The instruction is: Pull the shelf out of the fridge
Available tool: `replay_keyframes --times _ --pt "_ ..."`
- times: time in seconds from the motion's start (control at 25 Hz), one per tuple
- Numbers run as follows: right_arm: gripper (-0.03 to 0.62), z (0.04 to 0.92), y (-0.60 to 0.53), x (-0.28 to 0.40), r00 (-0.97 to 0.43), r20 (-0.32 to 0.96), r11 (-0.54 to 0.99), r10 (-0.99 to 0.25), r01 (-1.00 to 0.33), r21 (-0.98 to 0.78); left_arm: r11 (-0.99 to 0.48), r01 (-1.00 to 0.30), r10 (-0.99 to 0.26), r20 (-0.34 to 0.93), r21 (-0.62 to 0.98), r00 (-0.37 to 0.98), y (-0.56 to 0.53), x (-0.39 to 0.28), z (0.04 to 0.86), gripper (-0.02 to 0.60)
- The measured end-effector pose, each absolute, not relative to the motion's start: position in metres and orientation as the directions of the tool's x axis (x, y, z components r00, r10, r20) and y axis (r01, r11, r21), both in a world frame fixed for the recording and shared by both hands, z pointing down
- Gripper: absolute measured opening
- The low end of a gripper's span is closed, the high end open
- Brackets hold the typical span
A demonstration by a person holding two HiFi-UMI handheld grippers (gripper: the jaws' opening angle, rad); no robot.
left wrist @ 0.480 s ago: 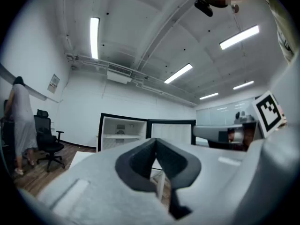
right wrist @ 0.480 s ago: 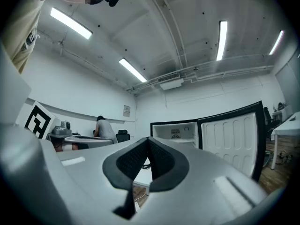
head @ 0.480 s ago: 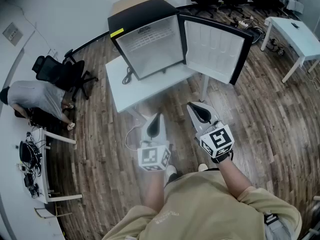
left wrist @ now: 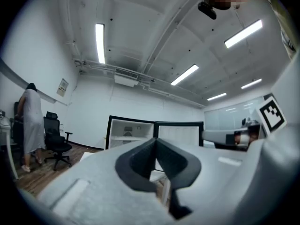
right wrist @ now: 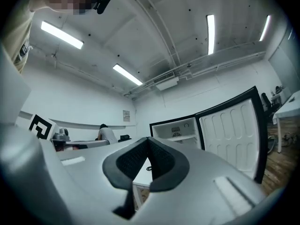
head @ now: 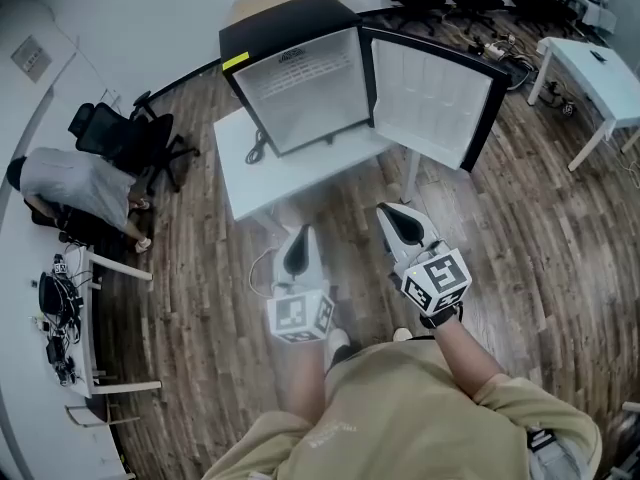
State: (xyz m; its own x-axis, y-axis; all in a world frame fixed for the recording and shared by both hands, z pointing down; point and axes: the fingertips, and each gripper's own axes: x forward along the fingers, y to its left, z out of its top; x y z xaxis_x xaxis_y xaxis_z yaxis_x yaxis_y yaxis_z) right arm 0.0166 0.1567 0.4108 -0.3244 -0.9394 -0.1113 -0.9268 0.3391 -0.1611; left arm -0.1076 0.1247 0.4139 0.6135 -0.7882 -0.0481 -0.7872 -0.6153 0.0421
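Left tongs and right tongs: dark textured pads pressed together, nothing between them. Ahead of both, well apart, the black box-shaped fridge stands open on the white counter. The flat white shelf sits inside, small and faint, its surface detail unreadable.

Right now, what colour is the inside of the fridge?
White. The fridge stands open, and its inside shows best in the head view.
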Motion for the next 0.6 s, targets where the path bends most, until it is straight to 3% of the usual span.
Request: replay_keyframes --times 0.6 --pt "0.005 0.431 0.169 0.080 -0.321 -0.126 0.343 -0.939 -0.900 -0.270 -0.601 -0.799 -0.799 -0.025 0.022 0.600 0.145 -0.052 0.421 0.002"
